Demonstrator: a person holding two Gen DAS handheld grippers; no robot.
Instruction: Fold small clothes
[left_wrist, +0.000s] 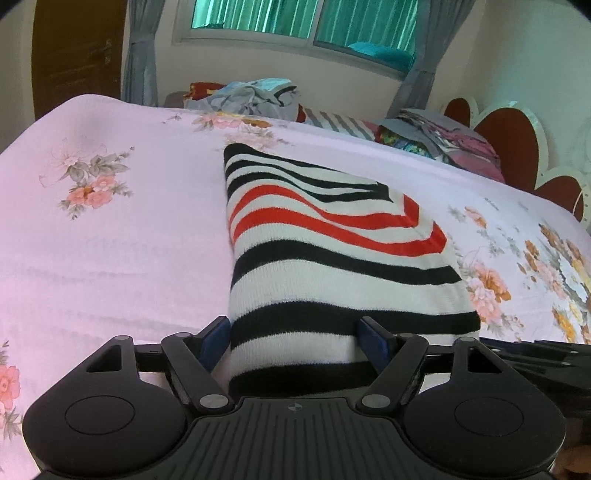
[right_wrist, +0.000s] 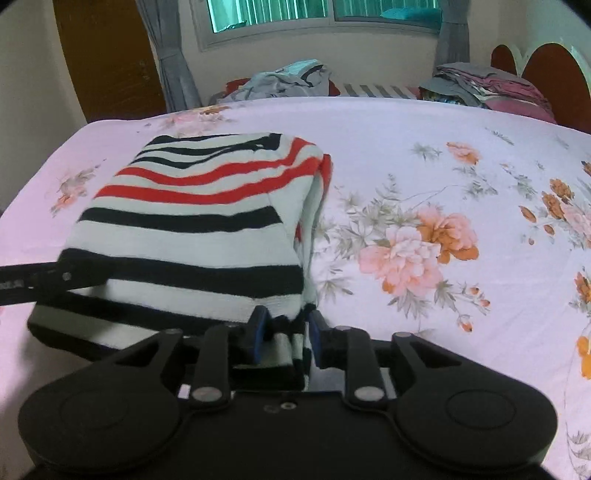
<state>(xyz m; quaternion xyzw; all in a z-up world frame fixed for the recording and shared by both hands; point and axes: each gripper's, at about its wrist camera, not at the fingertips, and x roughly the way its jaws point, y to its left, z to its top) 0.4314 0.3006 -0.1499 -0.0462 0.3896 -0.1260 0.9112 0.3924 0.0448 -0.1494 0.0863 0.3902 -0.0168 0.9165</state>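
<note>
A striped knit garment (left_wrist: 325, 251), white with black and red stripes, lies folded on the floral bed sheet (left_wrist: 110, 240). My left gripper (left_wrist: 295, 339) has its fingers wide apart on either side of the garment's near edge, with the cloth between them. In the right wrist view the same garment (right_wrist: 192, 229) lies to the left. My right gripper (right_wrist: 286, 332) is shut on the garment's near right corner, the cloth bunched between the blue pads. The left gripper's side (right_wrist: 37, 280) shows at the garment's left edge.
A pile of unfolded clothes (left_wrist: 255, 96) sits beyond the bed's far edge. A stack of folded clothes (left_wrist: 450, 140) lies at the far right by the red headboard (left_wrist: 517, 147). A window with grey curtains is behind. A wooden door (left_wrist: 74, 55) stands at the left.
</note>
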